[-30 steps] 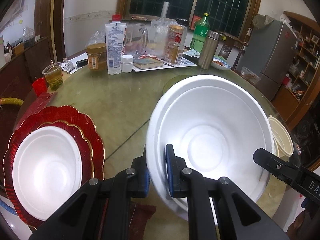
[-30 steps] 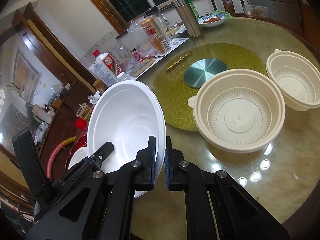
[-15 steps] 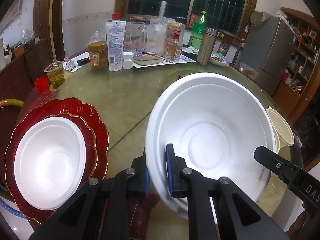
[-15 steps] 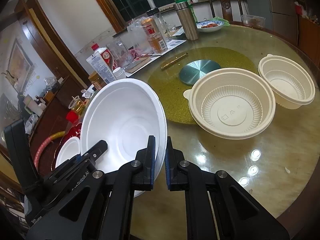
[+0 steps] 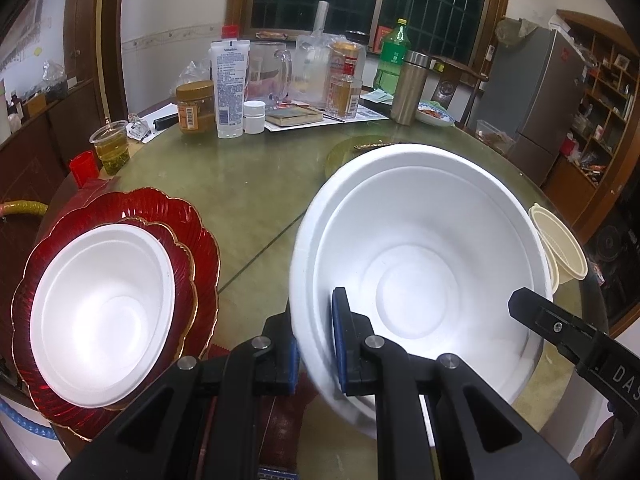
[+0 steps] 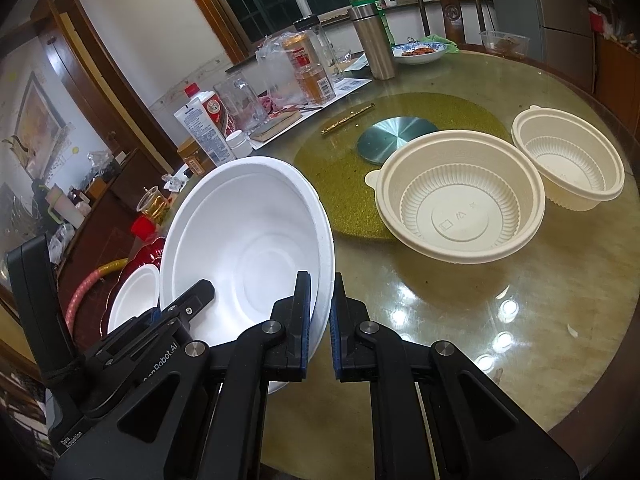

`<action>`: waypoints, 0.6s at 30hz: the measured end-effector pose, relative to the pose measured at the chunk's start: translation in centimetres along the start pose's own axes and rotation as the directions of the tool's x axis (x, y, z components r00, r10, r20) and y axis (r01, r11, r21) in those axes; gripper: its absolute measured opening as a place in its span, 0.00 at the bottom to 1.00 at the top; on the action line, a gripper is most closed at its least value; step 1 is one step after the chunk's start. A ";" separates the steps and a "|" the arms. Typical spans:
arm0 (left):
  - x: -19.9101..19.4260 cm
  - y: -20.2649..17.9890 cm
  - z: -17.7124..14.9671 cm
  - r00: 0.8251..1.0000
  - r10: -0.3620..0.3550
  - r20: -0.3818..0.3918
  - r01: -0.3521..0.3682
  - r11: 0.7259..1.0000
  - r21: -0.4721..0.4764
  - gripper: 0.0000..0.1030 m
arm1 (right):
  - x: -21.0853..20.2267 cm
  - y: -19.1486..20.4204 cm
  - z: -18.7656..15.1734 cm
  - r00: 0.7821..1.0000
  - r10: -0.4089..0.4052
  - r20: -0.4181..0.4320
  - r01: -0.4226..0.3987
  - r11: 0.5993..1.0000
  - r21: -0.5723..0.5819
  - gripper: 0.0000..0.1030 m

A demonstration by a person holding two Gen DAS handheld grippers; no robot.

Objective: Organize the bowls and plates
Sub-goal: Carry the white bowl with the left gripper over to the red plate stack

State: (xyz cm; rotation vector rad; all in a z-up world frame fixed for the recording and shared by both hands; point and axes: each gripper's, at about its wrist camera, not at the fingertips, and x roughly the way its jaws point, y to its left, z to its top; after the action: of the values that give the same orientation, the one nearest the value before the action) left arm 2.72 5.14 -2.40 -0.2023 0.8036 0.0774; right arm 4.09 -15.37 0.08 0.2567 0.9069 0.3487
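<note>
Large white foam bowl, rim clamped by left gripper and right gripper; cracking was risked under opposed pulls.

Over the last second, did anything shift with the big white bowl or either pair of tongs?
Barely. The big white bowl sits a little more level in the right wrist view; no grip was taken or released. The left tongs and right tongs stay clamped on opposite sides of its rim. The small white bowl on the red plates and both cream bowls are unmoved.
</note>
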 end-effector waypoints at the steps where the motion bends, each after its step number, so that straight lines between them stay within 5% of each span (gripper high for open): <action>1: 0.0 0.0 -0.1 1.000 -0.001 0.000 0.001 1.000 0.000 0.12 | 0.0 0.0 0.0 1.000 0.000 -0.001 0.000 1.000 0.001 0.08; 18: -1.0 0.3 -0.4 1.000 -0.006 0.024 0.006 1.000 0.002 0.12 | -0.2 0.4 -0.3 1.000 0.010 0.008 -0.010 1.000 -0.003 0.08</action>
State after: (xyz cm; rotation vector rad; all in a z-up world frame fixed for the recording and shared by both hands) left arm 1.76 5.35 -2.00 -0.2015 0.7795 0.0729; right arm 3.67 -15.05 0.22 0.2594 0.8976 0.3582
